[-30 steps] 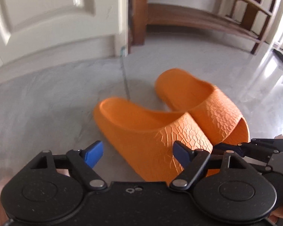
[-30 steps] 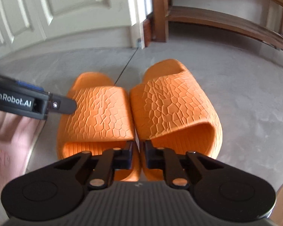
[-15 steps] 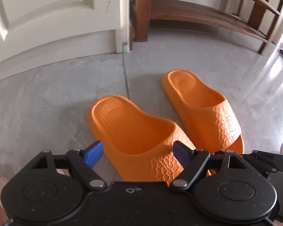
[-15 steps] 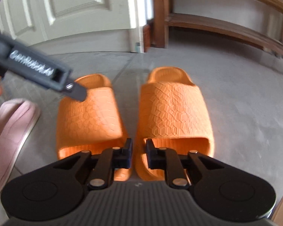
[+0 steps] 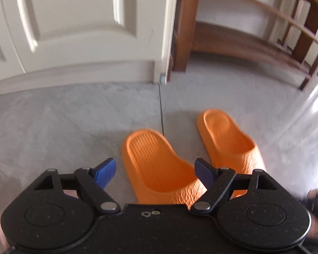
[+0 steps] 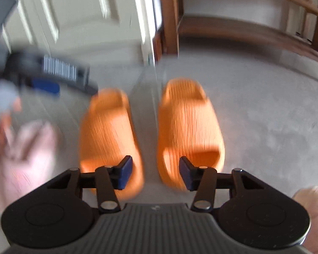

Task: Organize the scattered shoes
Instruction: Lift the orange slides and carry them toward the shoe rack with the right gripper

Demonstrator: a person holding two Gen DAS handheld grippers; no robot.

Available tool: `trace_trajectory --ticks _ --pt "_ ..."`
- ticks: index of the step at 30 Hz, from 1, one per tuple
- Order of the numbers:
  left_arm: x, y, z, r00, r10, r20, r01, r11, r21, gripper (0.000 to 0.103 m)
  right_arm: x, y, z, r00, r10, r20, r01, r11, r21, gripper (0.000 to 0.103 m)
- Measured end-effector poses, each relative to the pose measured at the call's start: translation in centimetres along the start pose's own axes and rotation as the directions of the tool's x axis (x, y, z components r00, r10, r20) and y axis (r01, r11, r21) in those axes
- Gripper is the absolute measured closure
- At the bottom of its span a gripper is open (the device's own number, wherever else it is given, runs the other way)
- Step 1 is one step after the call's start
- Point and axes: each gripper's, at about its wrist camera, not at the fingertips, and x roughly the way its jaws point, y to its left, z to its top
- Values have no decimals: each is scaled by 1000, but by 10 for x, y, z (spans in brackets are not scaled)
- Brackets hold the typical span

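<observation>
The orange slippers, one on the left (image 6: 110, 139) and one on the right (image 6: 188, 131), lie side by side on the grey floor (image 6: 265, 116) with a narrow strip of bare floor between them, parallel, their long axes running from near to far toward the white door (image 6: 78, 21) and the wooden shoe rack (image 6: 243, 29). Their open toe ends face the near side, the heels the far side. Both sit just ahead of and below the right tongs (image 6: 155, 172), whose fingers frame the gap between the pair; the jaws have just been opening and now stand apart with nothing between them, pads touching neither slipper. The left tongs (image 5: 155, 172) are spread wide and empty too, and through them the left slipper (image 5: 159, 165) shows straight ahead, the right one (image 5: 229, 139) off to the right. So each hand is nearer the slipper on its own side, and the pair looks set down and lined up. If the rack is where they belong, I judge a forward carry along their length is what remains.

The right wrist view is smeared by motion, so the slipper texture is lost. At its left edge a pink shape (image 6: 29, 156), probably another slipper, is blurred and cut off. The near toe ends are hidden behind the tool bodies
</observation>
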Motion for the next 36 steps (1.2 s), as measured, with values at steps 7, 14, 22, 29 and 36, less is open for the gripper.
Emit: trace_trajectory --ticks 7,14,22,29,36 --pt "-52 23 18 998 65 26 -61 987 -147 21 129 21 91 911 -37 -412 -33 986 -161 33" --pt "-74 54 20 988 152 12 -142 942 -303 21 200 15 110 731 -117 -673 21 989 -149 26" --pt "-75 79 14 979 204 -22 -196 892 -408 21 214 2 113 642 32 -766 76 992 105 25" --pt "-74 88 7 978 204 -45 -203 880 -429 21 227 44 96 589 5 -808 -7 1000 1 26" --pt "-42 64 17 977 173 -124 -200 945 -257 22 209 79 71 709 -169 -685 -82 944 -318 80"
